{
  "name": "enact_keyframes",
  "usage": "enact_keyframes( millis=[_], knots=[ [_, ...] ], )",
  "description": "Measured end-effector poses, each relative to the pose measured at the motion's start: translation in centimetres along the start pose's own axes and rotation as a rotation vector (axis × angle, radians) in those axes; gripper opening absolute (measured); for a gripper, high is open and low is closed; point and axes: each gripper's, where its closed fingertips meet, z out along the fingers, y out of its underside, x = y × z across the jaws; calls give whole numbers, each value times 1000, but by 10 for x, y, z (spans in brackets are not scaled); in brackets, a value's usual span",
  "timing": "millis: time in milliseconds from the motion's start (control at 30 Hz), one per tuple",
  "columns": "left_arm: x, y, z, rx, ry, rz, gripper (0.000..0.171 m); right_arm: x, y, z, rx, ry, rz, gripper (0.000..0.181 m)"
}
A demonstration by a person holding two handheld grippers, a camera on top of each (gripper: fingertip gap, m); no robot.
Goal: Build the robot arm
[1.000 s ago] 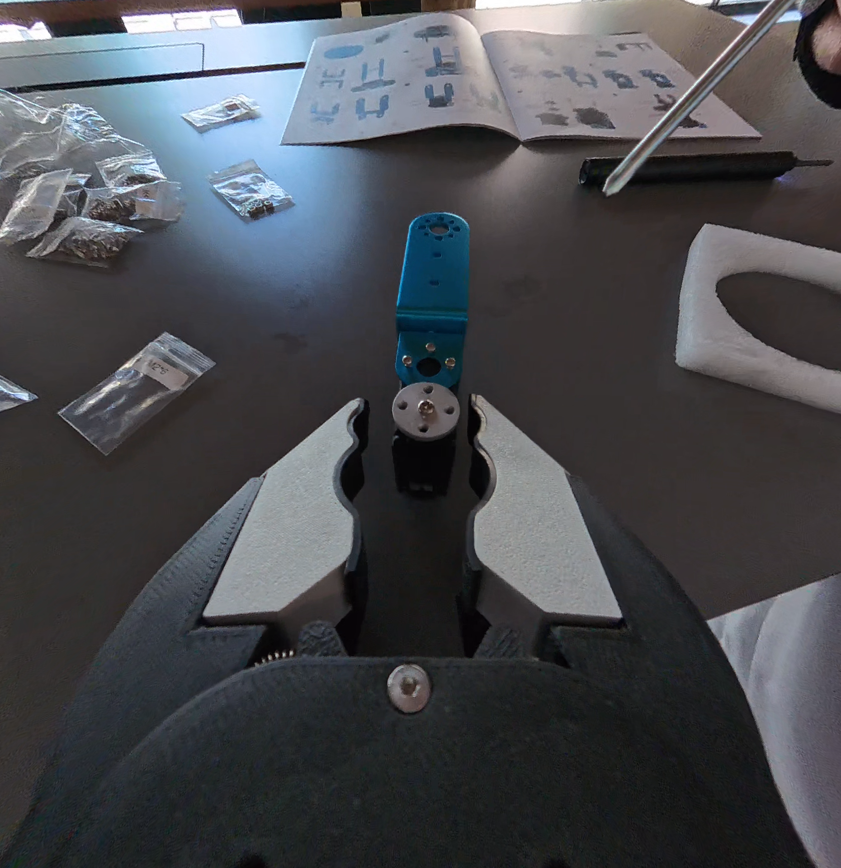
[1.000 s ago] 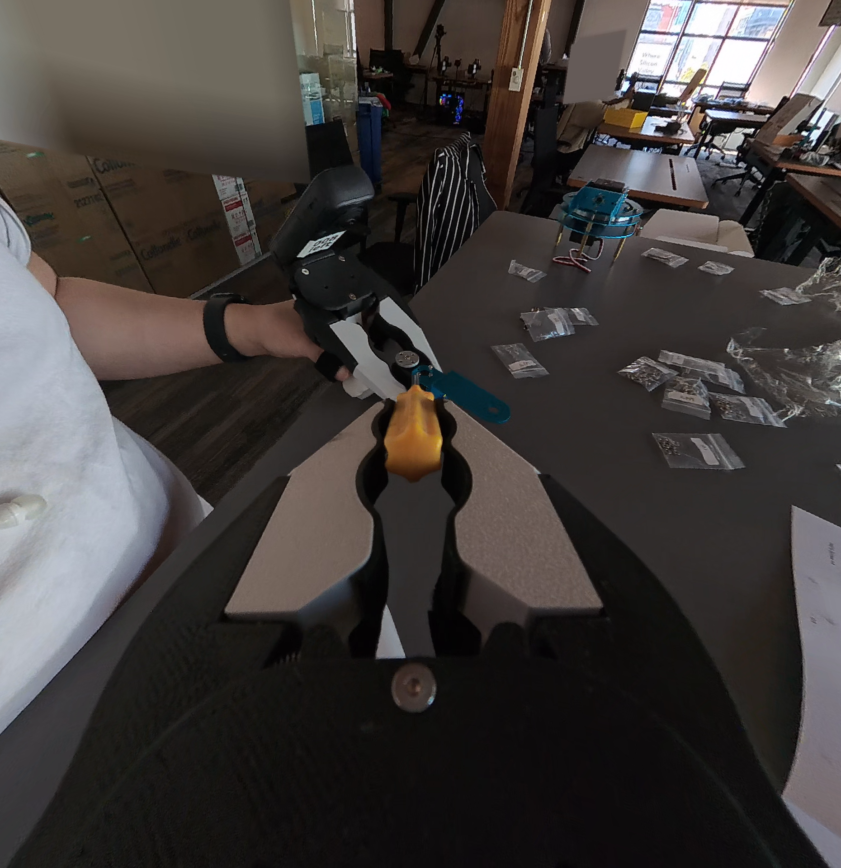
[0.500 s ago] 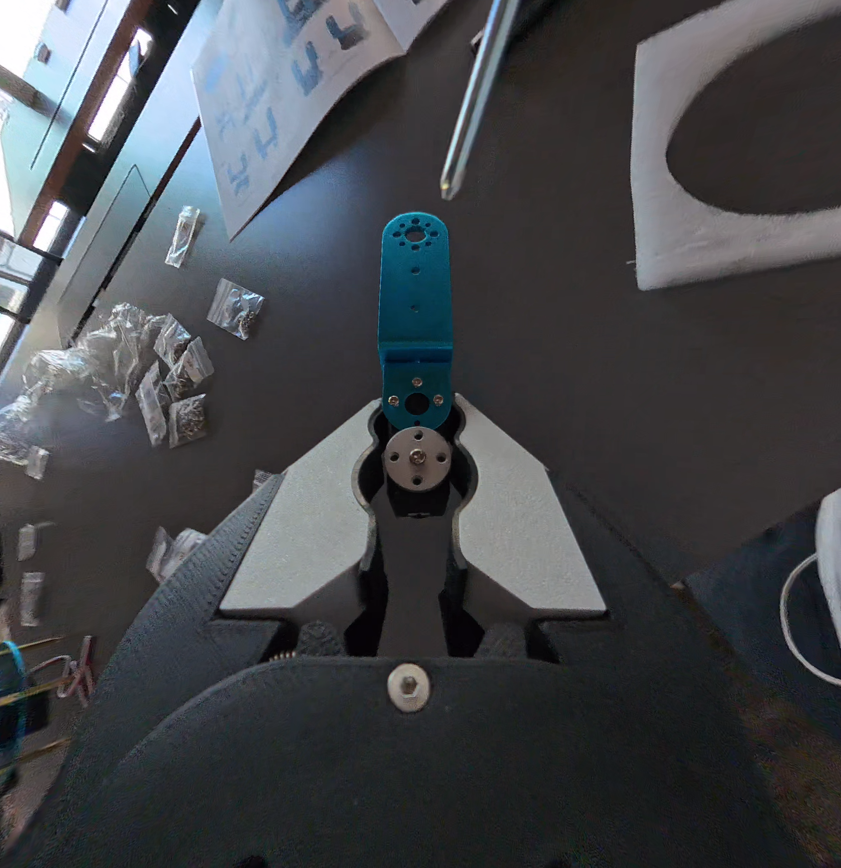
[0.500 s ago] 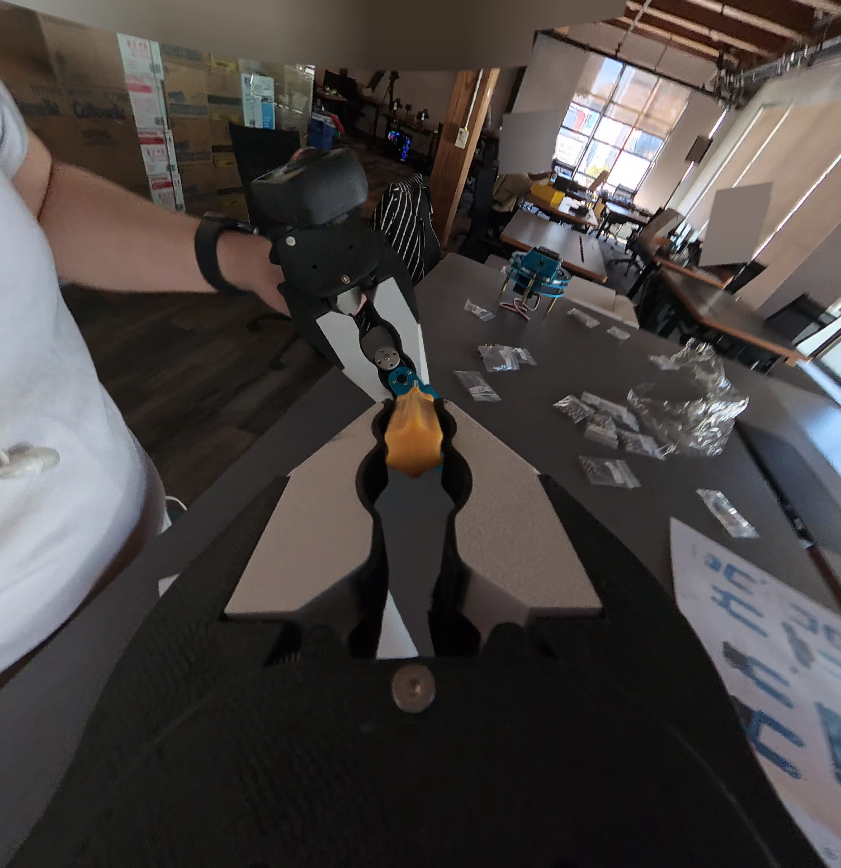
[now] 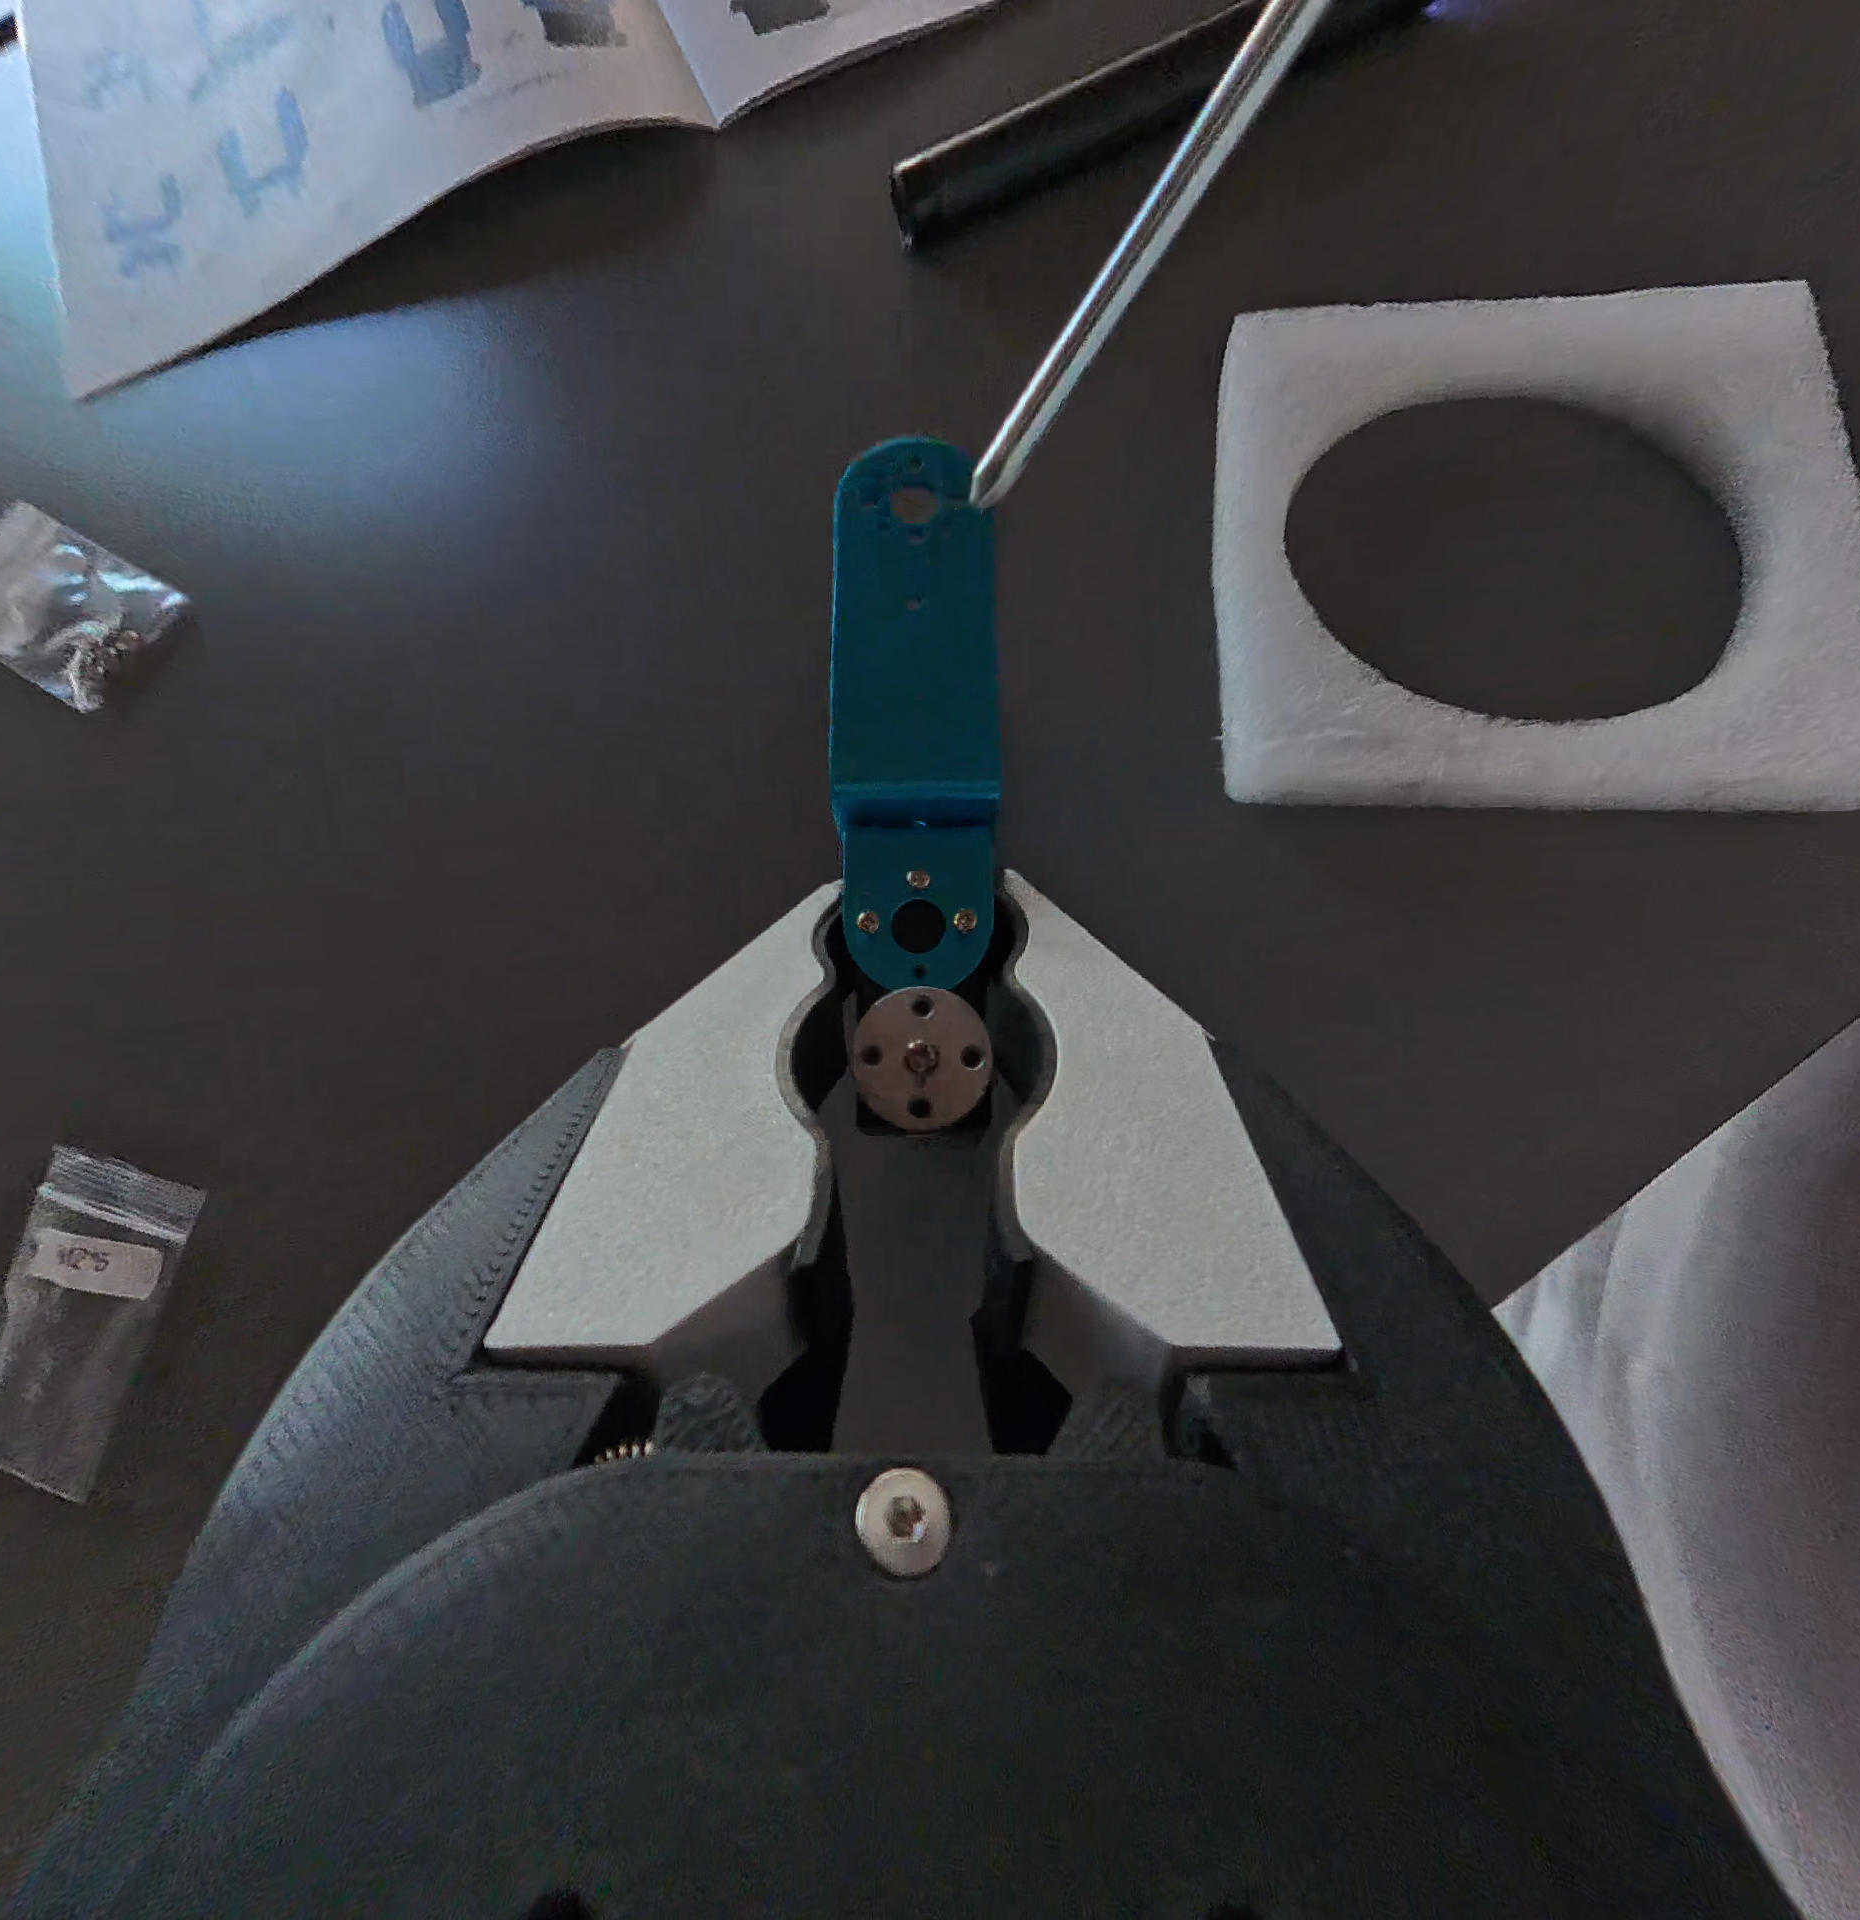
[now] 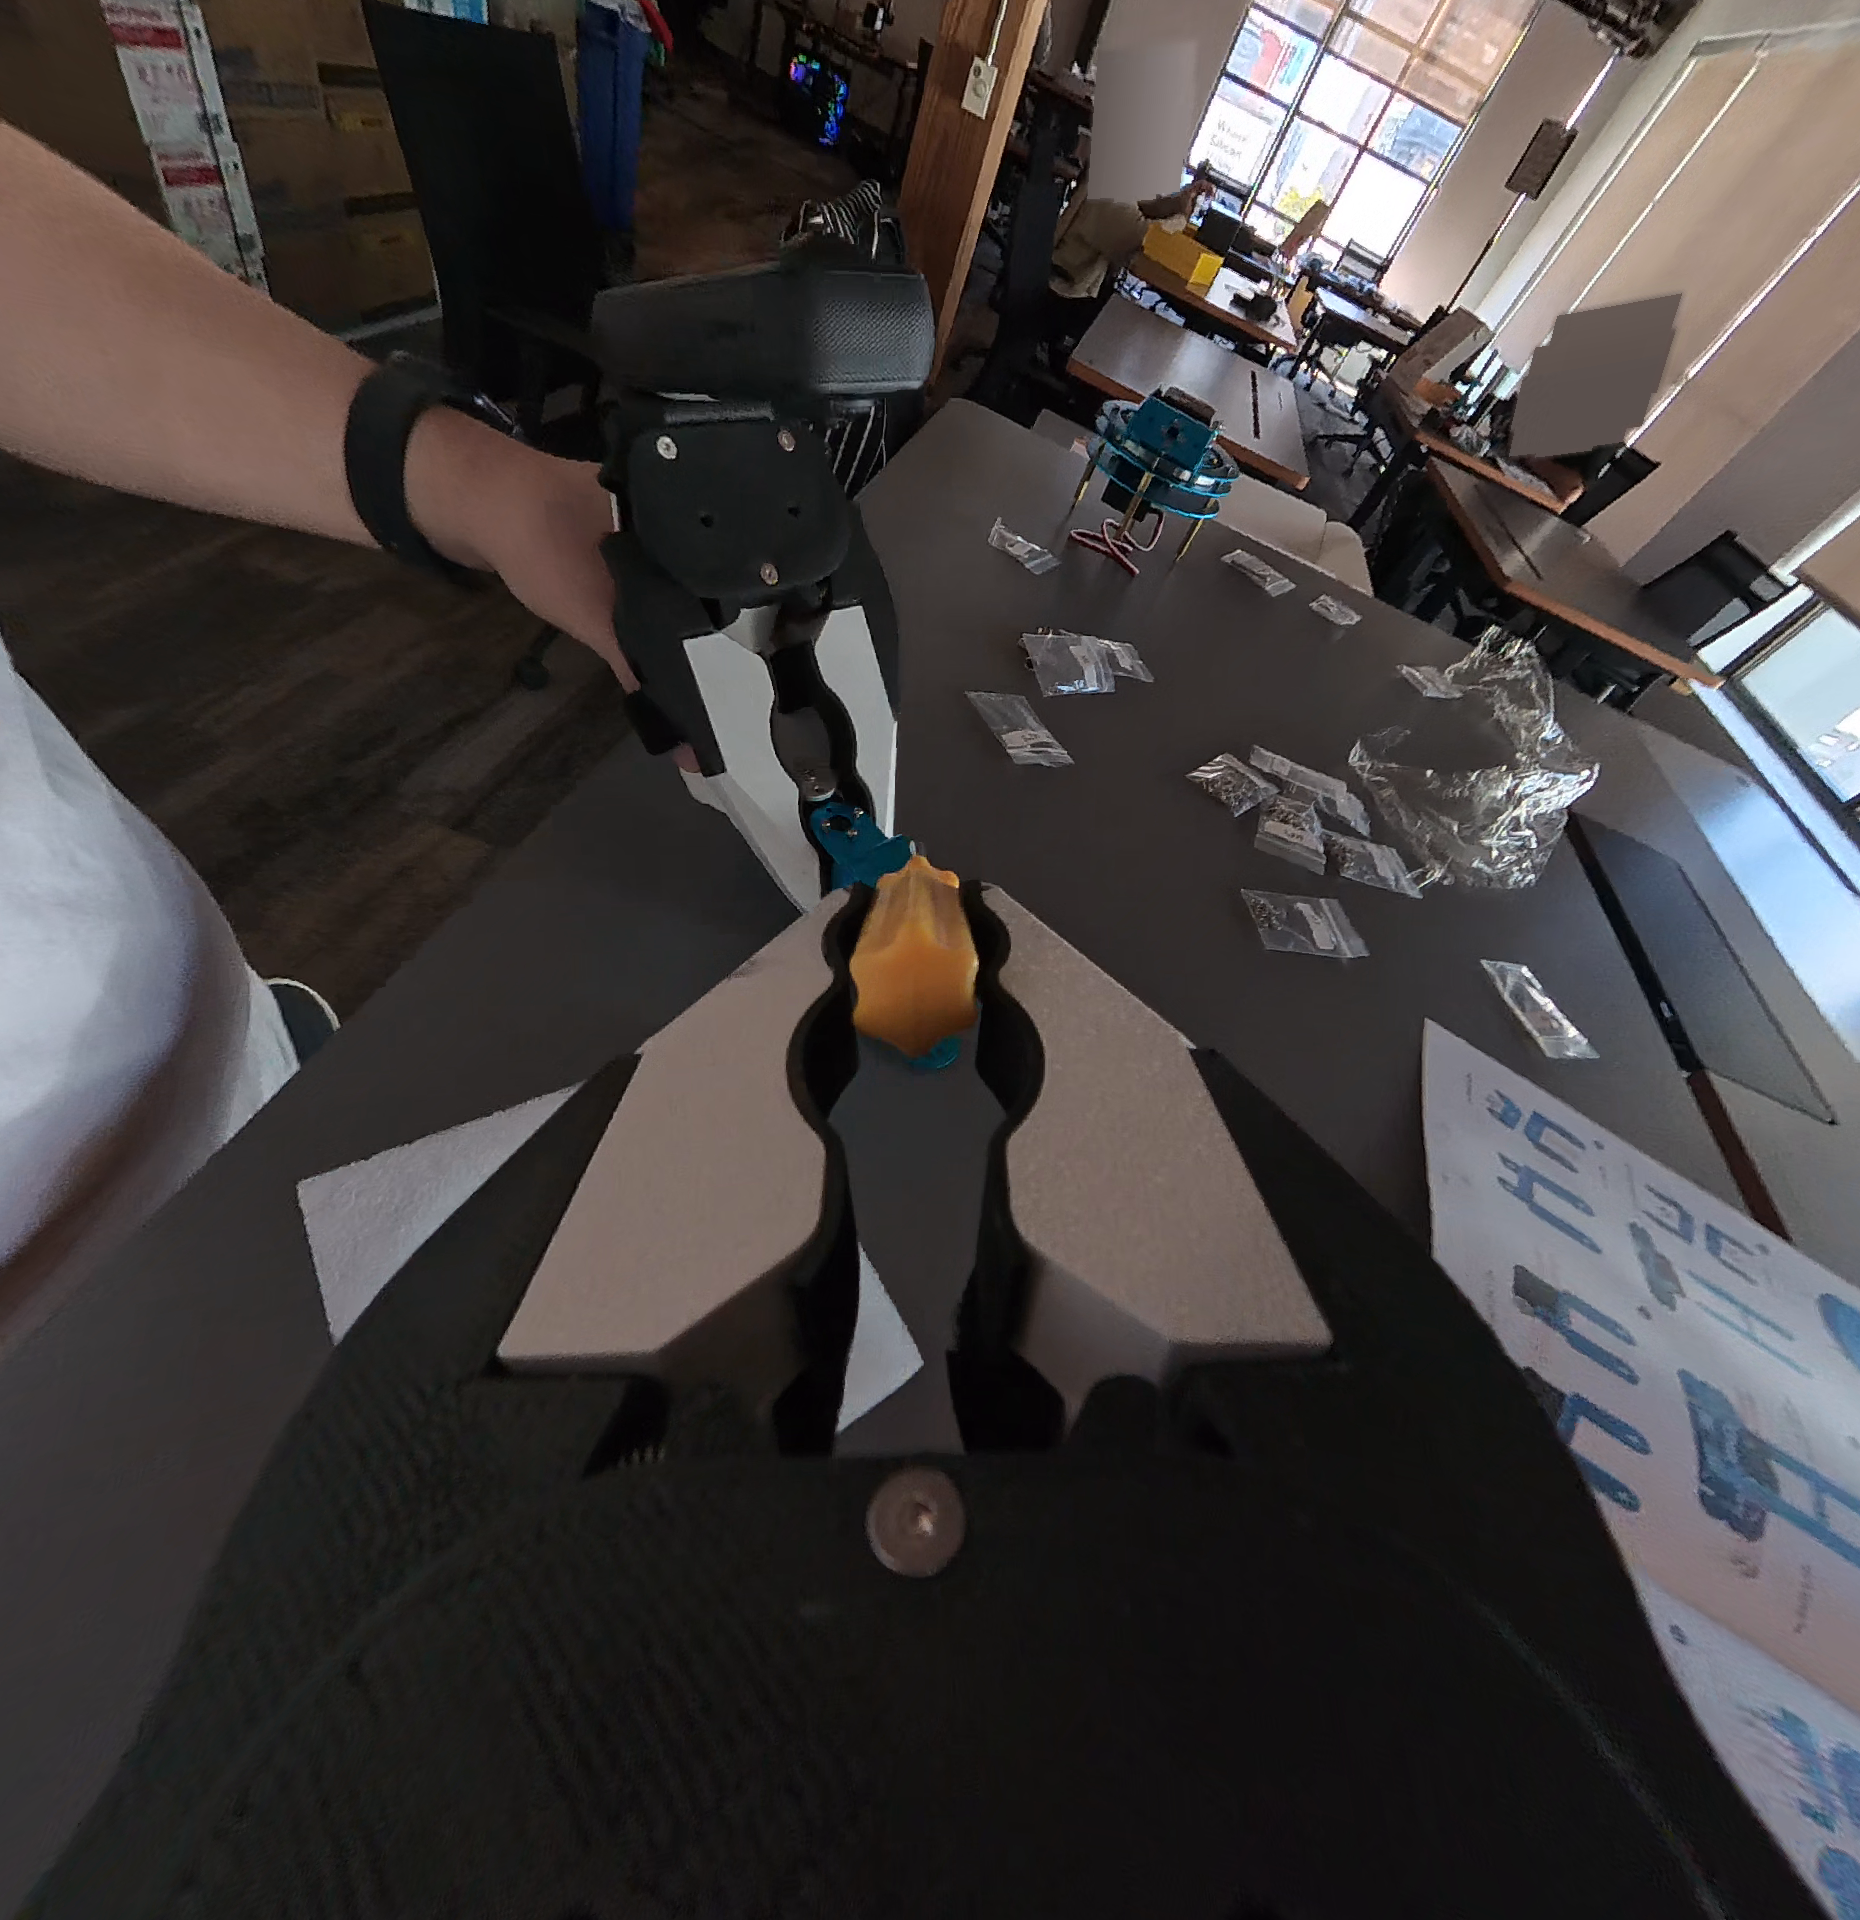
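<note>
Left tongs [image 5: 921, 997] closed on black motor [image 5: 921, 1117] carrying blue bracket [image 5: 913, 665], above dark worktop [image 5: 490, 727]. Right tongs [image 6: 910, 971] clamped round yellow screwdriver [image 6: 905, 982], tip beside bracket's far end.

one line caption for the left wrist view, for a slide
Left tongs shut on a servo with blue bracket; screwdriver tip at its far end.

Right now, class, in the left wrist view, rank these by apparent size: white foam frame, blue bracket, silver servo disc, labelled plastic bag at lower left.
1. white foam frame
2. blue bracket
3. labelled plastic bag, close to the bracket; unsure
4. silver servo disc, smallest
</note>
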Motion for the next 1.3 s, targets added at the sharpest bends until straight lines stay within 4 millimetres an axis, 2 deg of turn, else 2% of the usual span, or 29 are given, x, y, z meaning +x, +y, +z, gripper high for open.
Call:
enact_keyframes(
  millis=[133, 200, 233, 300, 433, 567, 667, 767, 900, 967, 1067, 1200, 1300],
  knots=[
    [-5, 5, -4, 34, 33, -60, 25, 1, 0, 3, -24, -6, 56, 17],
    [-9, 14, -6, 19, 13, -66, 46, 0, 1, 6, -50, -7, 76, 17],
    [-10, 21, -7, 1, 7, -69, 48, -1, 2, 8, -67, -12, 81, 17],
    [-10, 24, -8, 28, 3, -88, 41, -4, -2, 12, -95, -29, 86, 17],
    [-11, 17, -7, 141, -54, -94, 24, -2, -10, 20, -166, -52, 108, 17],
    [-9, 18, -9, 143, -41, -63, 22, -1, -19, 30, -201, -81, 142, 18],
    [-21, 3, -25, 231, -15, -37, 22, 3, -28, 40, -206, -92, 182, 18],
    [-36, -5, -40, 245, 49, -28, 21, 9, -38, 51, -211, -101, 216, 17],
    [-49, -6, -55, 307, 160, -25, 21, 24, -43, 67, -230, -75, 270, 17],
    [-49, -8, -65, 353, 238, -19, 21, 29, -47, 72, -204, -75, 316, 17],
    [-55, -4, -69, 342, 304, -1, 21, 30, -55, 76, -128, -118, 421, 17],
    [-49, -8, -77, 340, 455, 44, 21, 39, -46, 71, -41, -89, 509, 17],
    [-55, -16, -72, 285, 420, 138, 21, 42, -32, 59, 34, -52, 563, 17]
  ],
)
